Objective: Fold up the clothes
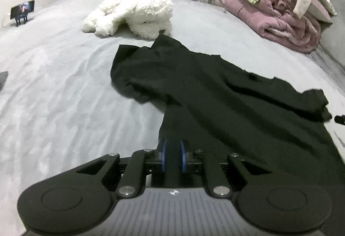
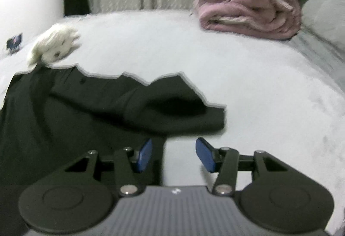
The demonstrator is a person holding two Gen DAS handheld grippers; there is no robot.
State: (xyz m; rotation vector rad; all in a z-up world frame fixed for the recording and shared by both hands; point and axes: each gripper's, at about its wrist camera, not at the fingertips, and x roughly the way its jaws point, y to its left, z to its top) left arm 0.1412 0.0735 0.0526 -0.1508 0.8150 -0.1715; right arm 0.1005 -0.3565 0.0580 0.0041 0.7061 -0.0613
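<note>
Grey bed – left gripper fingers pinching black shirt hem; right gripper fingers spread, empty.

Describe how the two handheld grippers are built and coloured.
Both look alike: the left gripper and right gripper have matte black linkage arms with silver pivot bolts, blue finger pads, round black side housings, and a ribbed grey body bearing a small white logo. No cables or sleeves show.

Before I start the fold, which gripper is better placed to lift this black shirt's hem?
Left gripper: already shut on the black fabric shirt. Right gripper is open at its edge, holding nothing.
</note>
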